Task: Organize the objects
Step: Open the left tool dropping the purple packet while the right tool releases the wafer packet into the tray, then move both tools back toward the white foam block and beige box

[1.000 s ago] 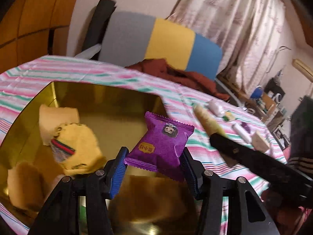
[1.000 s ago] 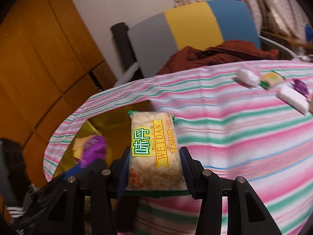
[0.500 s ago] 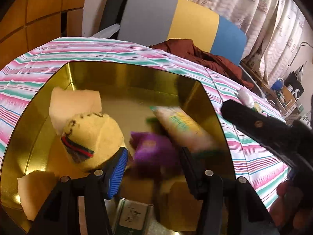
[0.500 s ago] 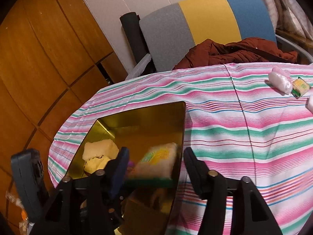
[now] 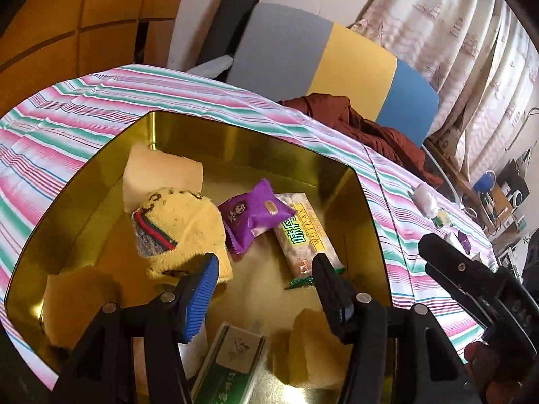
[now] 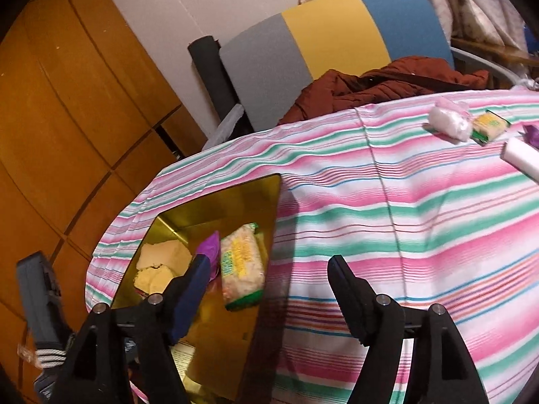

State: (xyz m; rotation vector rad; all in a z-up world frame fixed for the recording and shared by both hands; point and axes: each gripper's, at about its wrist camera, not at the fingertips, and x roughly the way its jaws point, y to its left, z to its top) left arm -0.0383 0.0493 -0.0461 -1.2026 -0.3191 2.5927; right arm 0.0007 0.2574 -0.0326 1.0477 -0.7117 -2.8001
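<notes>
A gold tin [image 5: 340,171] sits on the striped tablecloth [image 6: 404,235]. Inside it lie a purple snack packet [image 5: 254,217], a WEIDAN rice-cracker packet [image 5: 305,235], a yellow sock [image 5: 182,229], pale sponge pieces [image 5: 158,175] and a green box [image 5: 232,357]. My left gripper [image 5: 264,269] hovers over the tin, its jaws opening with nothing between them. My right gripper [image 6: 269,269] hangs over the tin's right rim [image 6: 269,235], jaws opening and empty; the rice-cracker packet [image 6: 241,266] lies below in the tin. The right gripper also shows at the right of the left wrist view.
At the far right of the cloth lie a white wad [image 6: 449,121], a small yellow-green packet [image 6: 488,126], a white bar [image 6: 522,161] and a purple scrap [image 6: 532,134]. Behind the table stands a grey, yellow and blue chair [image 6: 337,33] with a brown jacket [image 6: 387,80].
Both grippers let go: the purple packet and the rice-cracker packet dropped from the jaws into the gold tin. Both pairs of jaws stand wider than before.
</notes>
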